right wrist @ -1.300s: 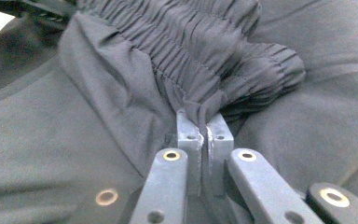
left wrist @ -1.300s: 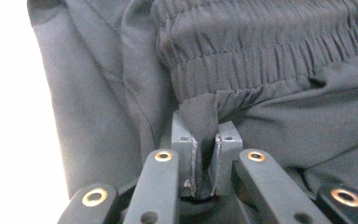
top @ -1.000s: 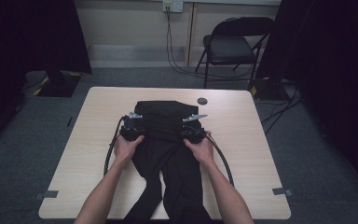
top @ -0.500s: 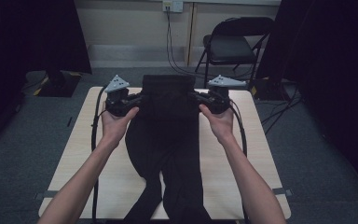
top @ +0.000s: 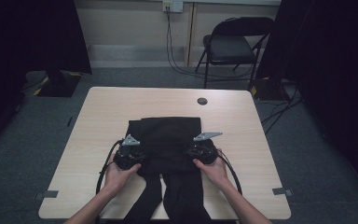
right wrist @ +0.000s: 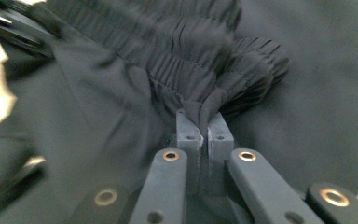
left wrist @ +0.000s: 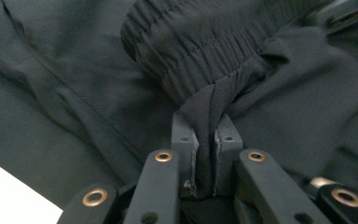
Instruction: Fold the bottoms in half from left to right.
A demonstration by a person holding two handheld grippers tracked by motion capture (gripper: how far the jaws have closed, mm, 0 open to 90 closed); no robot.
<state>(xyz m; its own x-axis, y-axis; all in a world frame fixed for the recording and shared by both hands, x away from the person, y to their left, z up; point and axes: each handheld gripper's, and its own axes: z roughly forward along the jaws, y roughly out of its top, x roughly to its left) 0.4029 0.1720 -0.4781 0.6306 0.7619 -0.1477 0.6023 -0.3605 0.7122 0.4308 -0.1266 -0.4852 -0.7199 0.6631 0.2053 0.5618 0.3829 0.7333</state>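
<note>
Both hands have come back toward the person, folding the trousers (top: 170,140) over; left gripper (top: 129,156) and right gripper (top: 201,151) each stay clamped on the waistband (left wrist: 200,56).

left claw (top: 135,148): black body, grey three-cornered plate on top, black cable looping behind. right claw (top: 200,148): same build. each claw's black jaw arms carry brass-ringed rivets just behind grey pads (left wrist: 184,142). forearms bare.

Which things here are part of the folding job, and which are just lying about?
In the job:
- black trousers
- left gripper, shut on their waistband
- right gripper, likewise
- table

Lying about:
- folding chair
- wall cables
- tape marks
</note>
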